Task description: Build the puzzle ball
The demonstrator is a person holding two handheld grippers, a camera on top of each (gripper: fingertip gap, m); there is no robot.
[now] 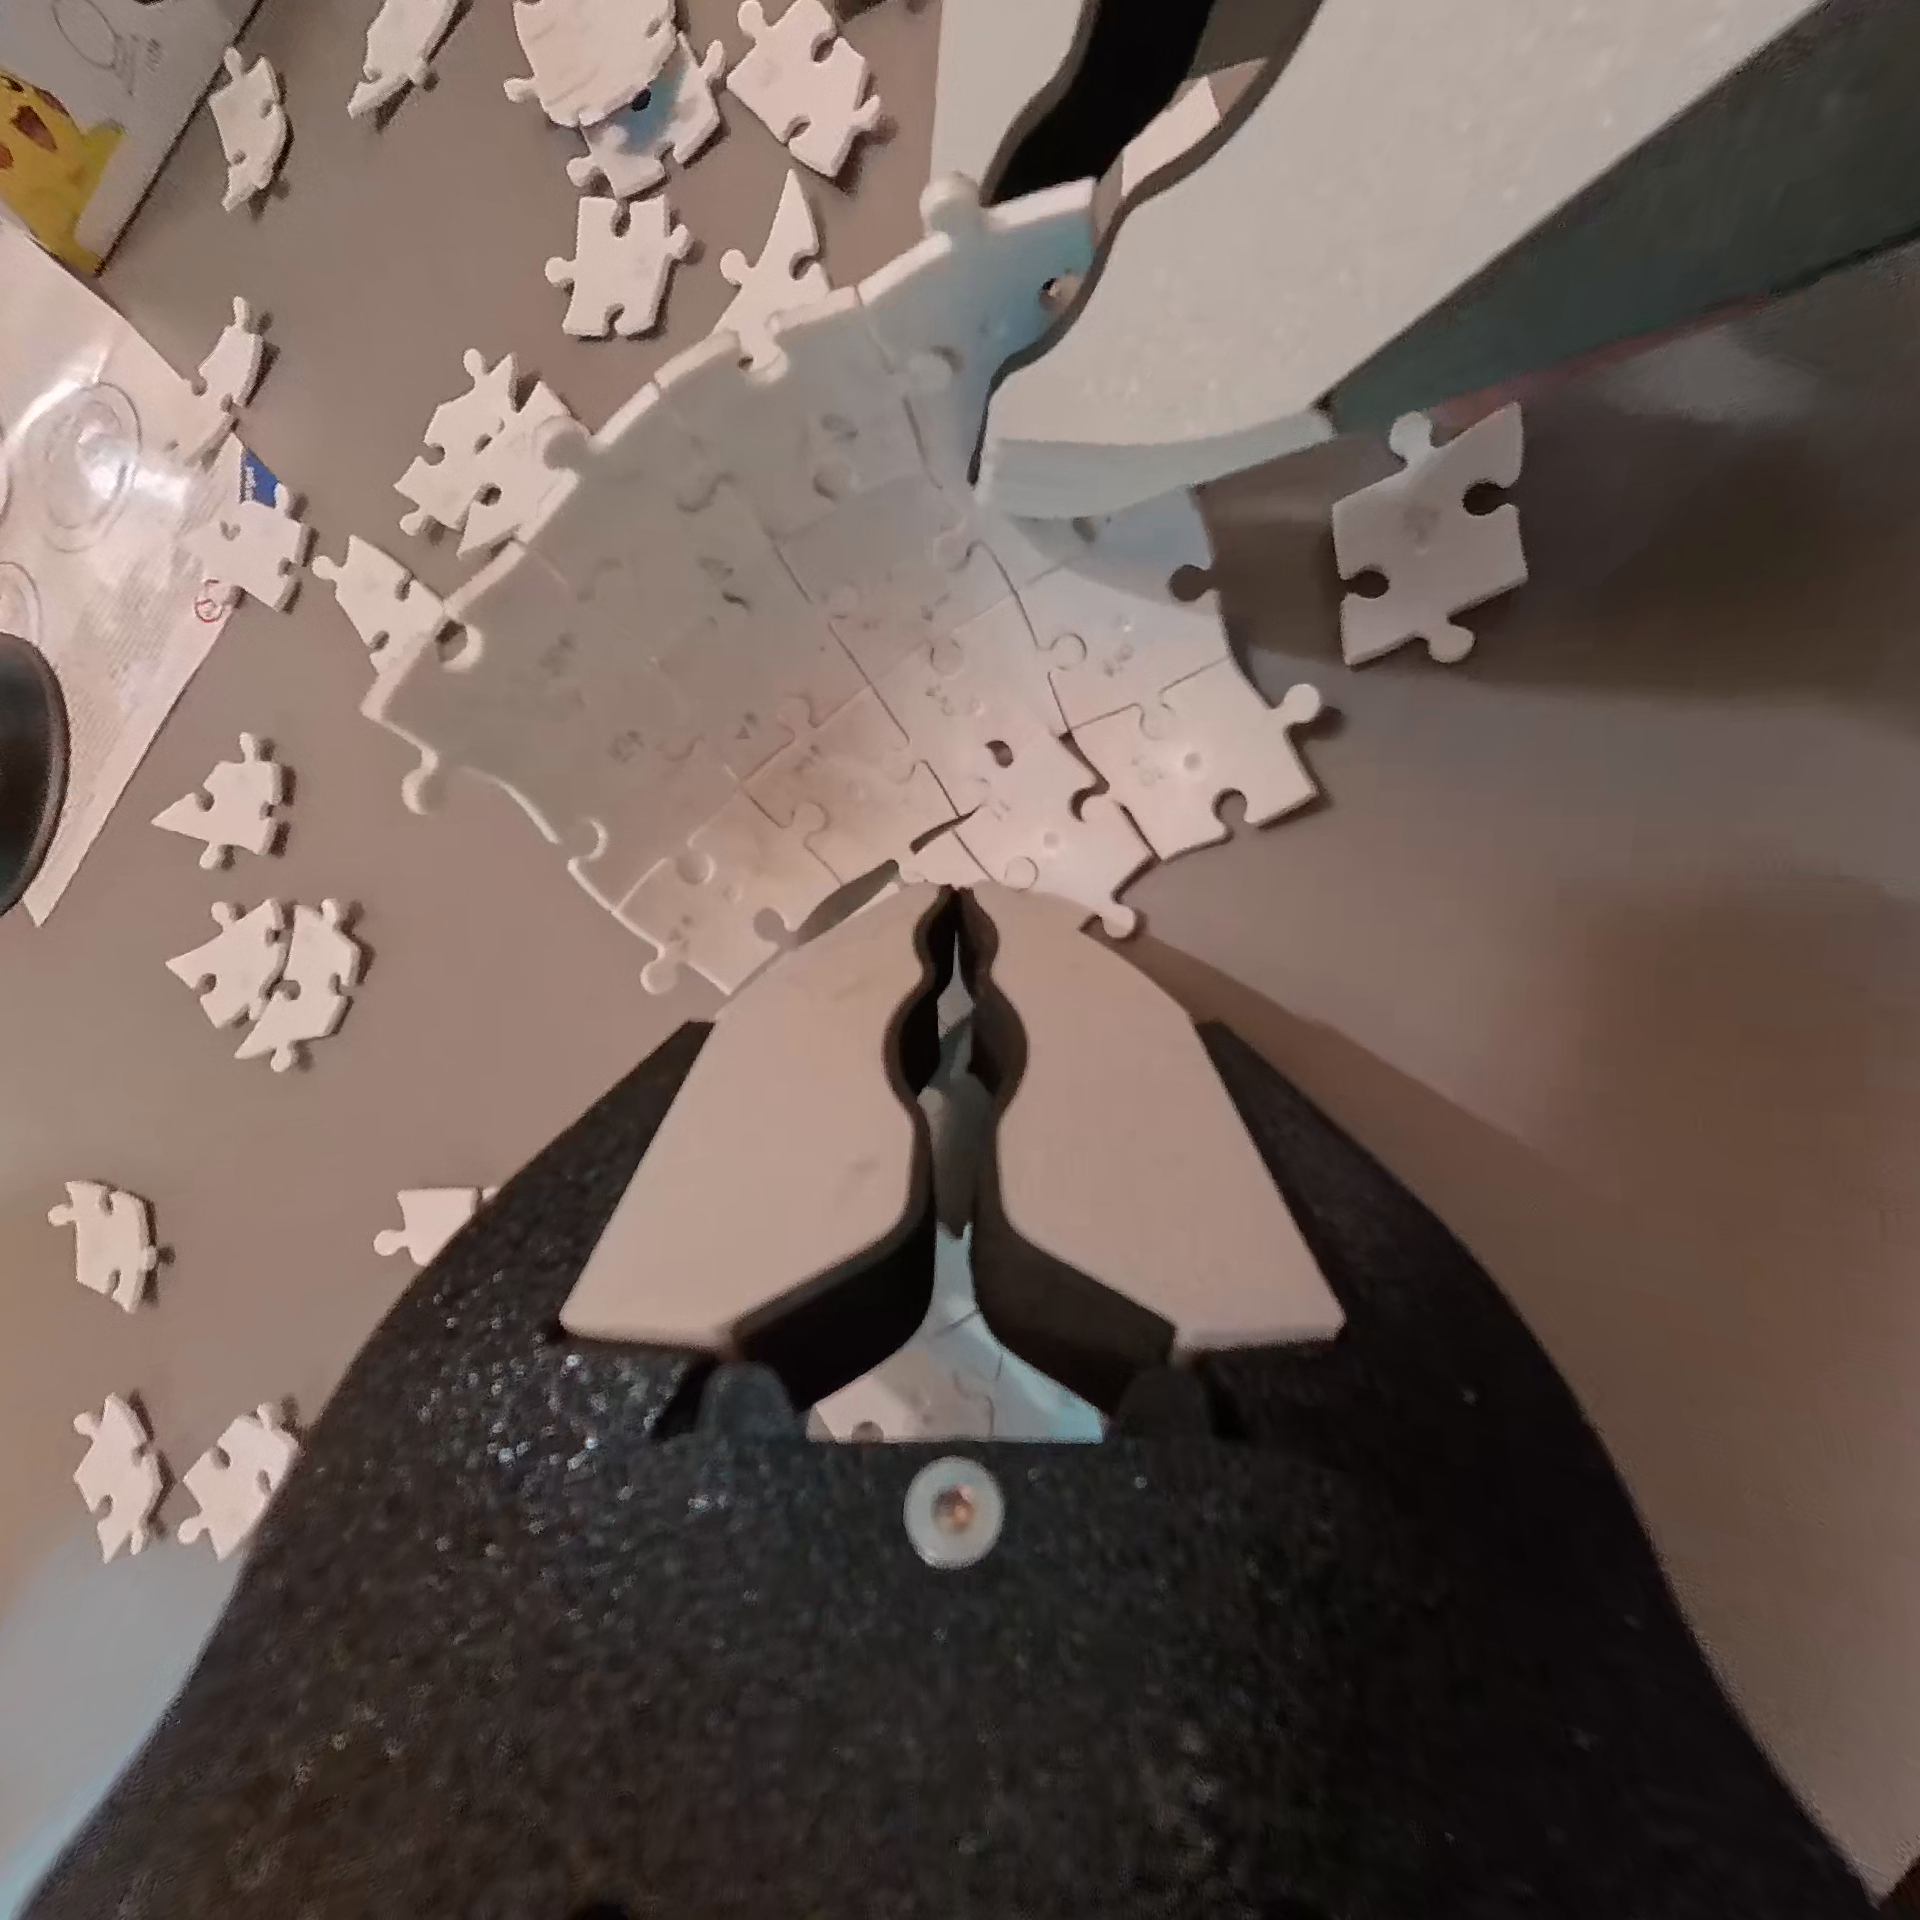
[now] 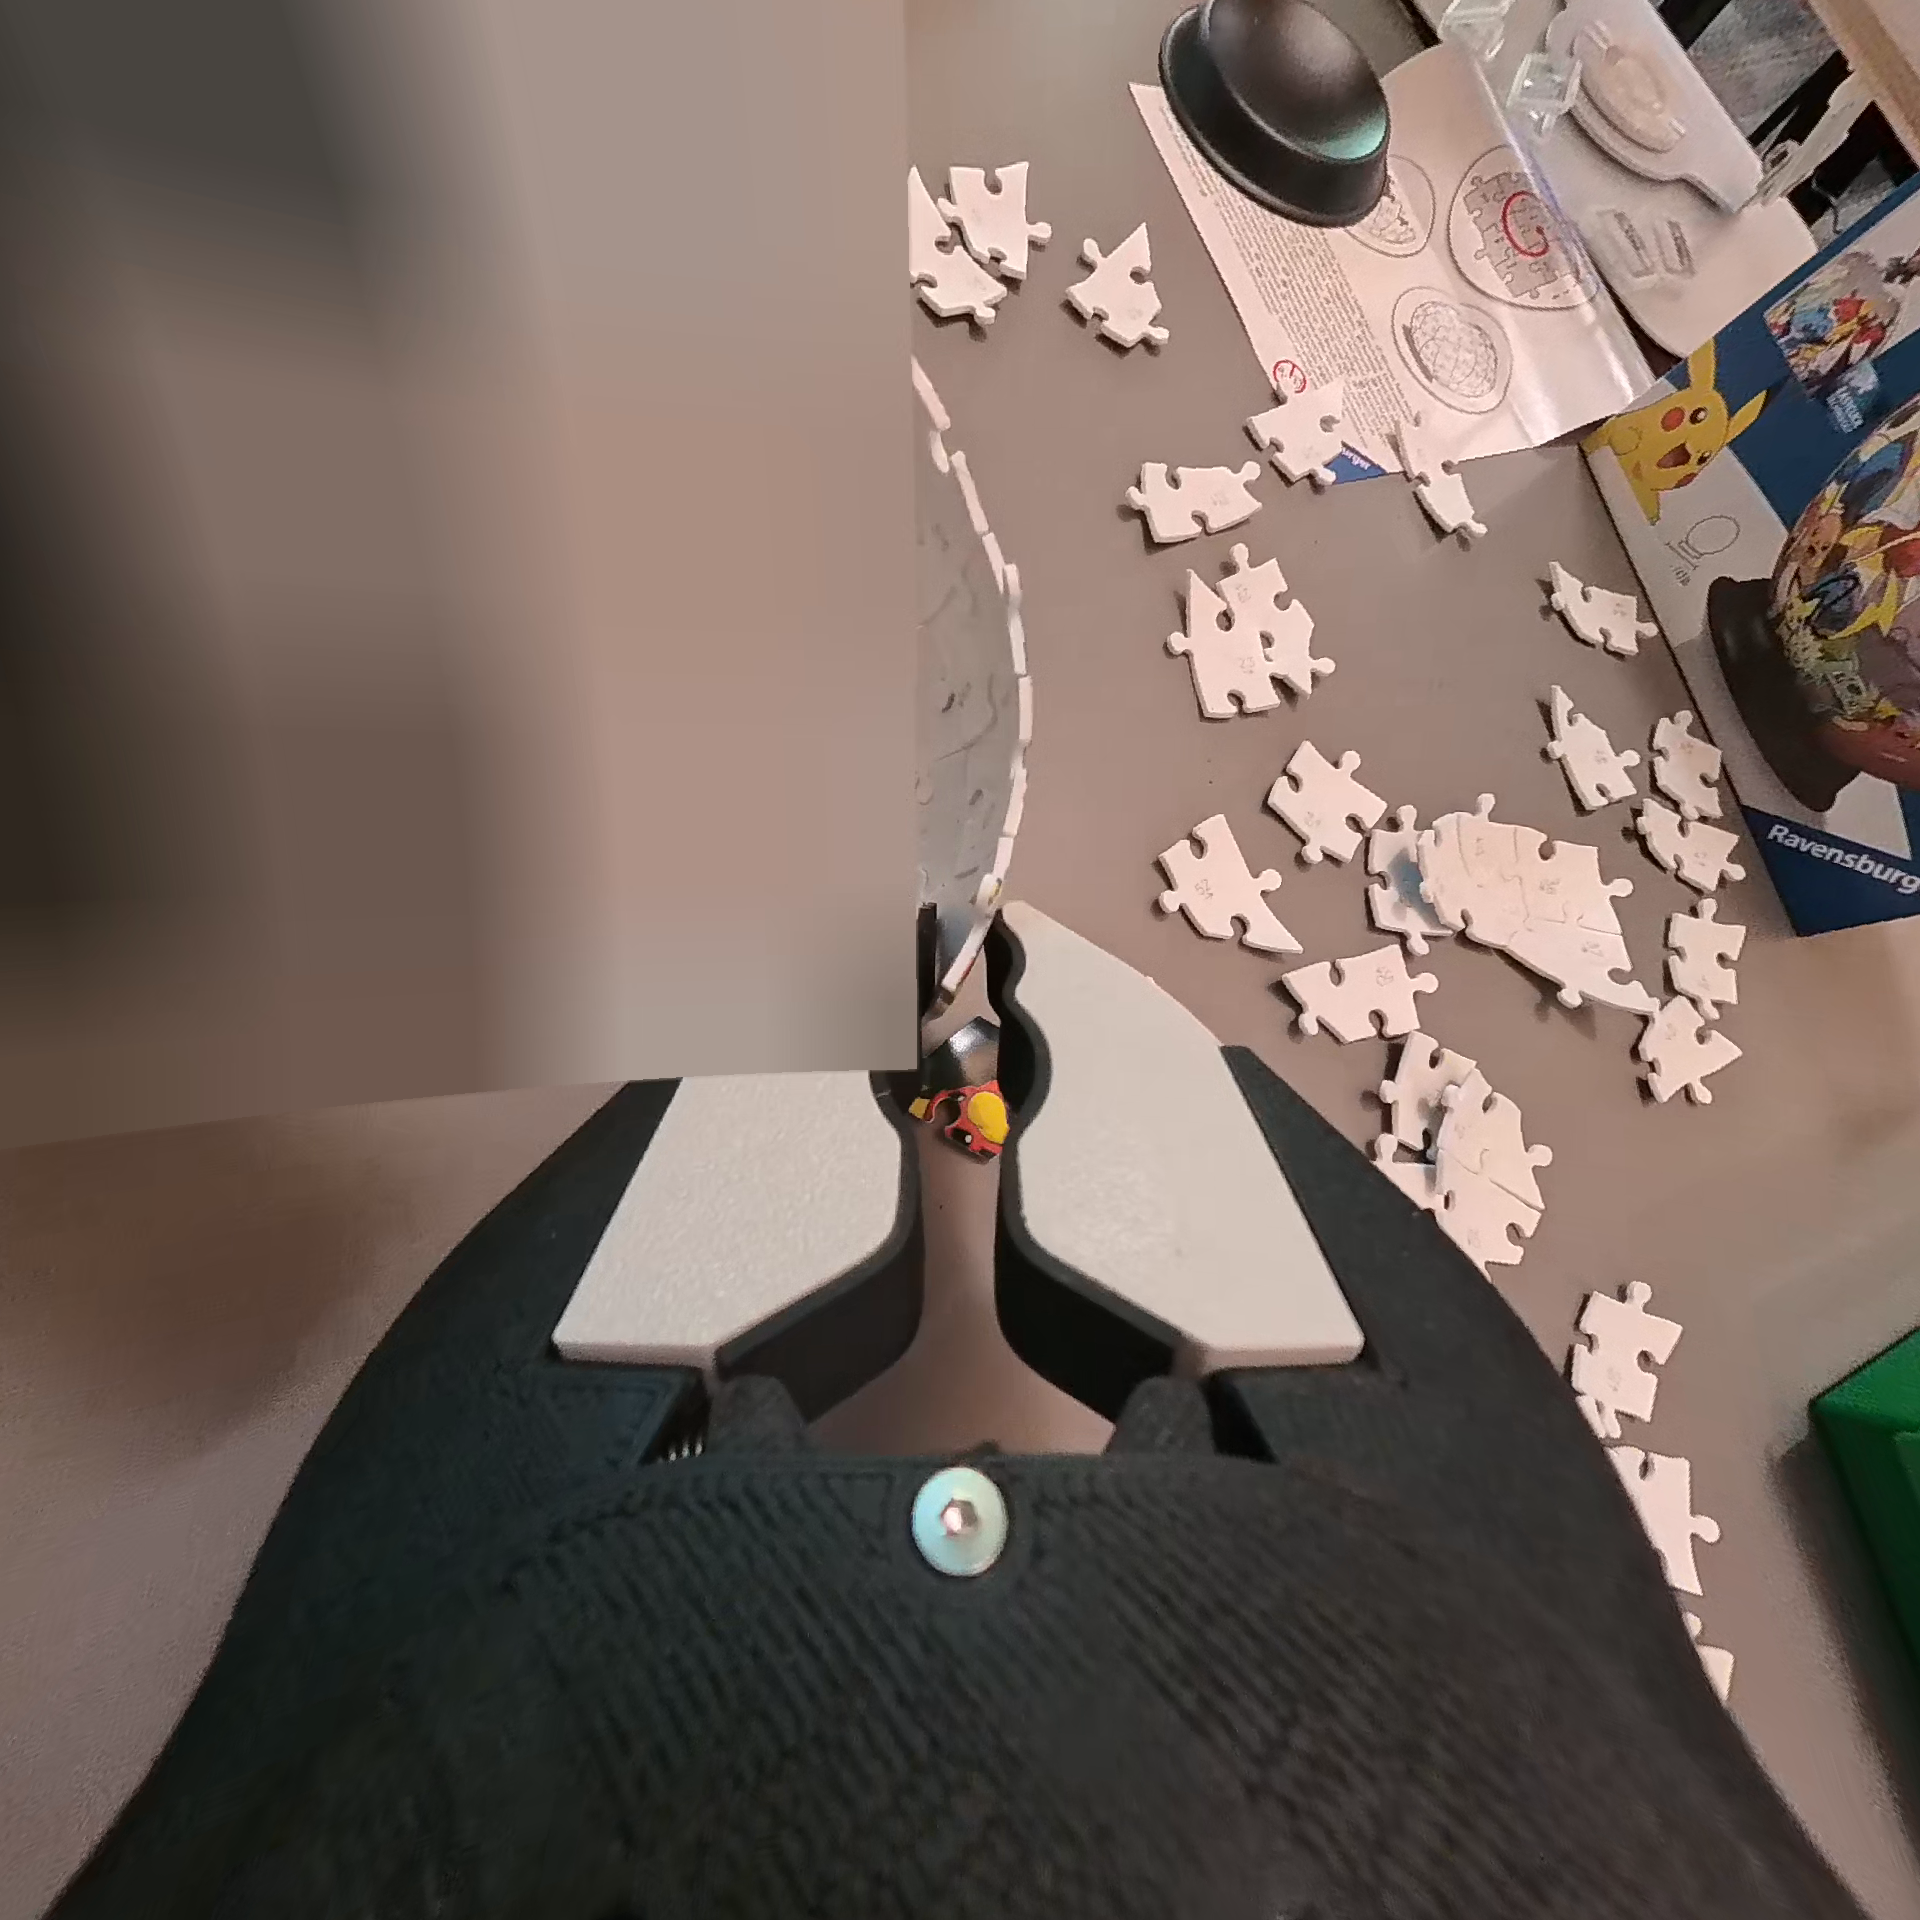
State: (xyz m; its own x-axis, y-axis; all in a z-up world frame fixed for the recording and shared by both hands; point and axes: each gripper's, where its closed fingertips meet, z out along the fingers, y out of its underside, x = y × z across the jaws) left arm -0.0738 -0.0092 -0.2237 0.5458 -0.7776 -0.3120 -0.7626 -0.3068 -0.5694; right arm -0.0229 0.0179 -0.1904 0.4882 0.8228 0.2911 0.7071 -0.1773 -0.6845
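Observation:
A curved, partly built white puzzle section (image 1: 727, 623) is held above the grey table between both grippers, blank side towards the left wrist view. My left gripper (image 1: 958, 909) is shut on its near edge. My right gripper (image 1: 1049, 291) comes in from the upper right and clamps the far edge. In the right wrist view the section (image 2: 987, 665) shows edge-on, and my right gripper (image 2: 966, 935) is shut on its lower rim. A bit of its coloured printed side (image 2: 971, 1117) shows between the fingers. A blurred patch hides the left fingertip.
Several loose white pieces (image 2: 1242, 634) lie scattered on the table (image 1: 1558, 1039), also left of the section (image 1: 234, 805), one at the right (image 1: 1429, 540). A smaller joined section (image 2: 1527, 894), an instruction sheet (image 2: 1299, 270), a black stand (image 2: 1278, 104), the puzzle box (image 2: 1766, 582) and a green object (image 2: 1881, 1423) lie at the right. My hands' fingertips stand some 7 cm from each other. Measured from the fingertips, the green object (image 2: 1881, 1423) is 30 cm or so from the right gripper and 35 cm from the left.

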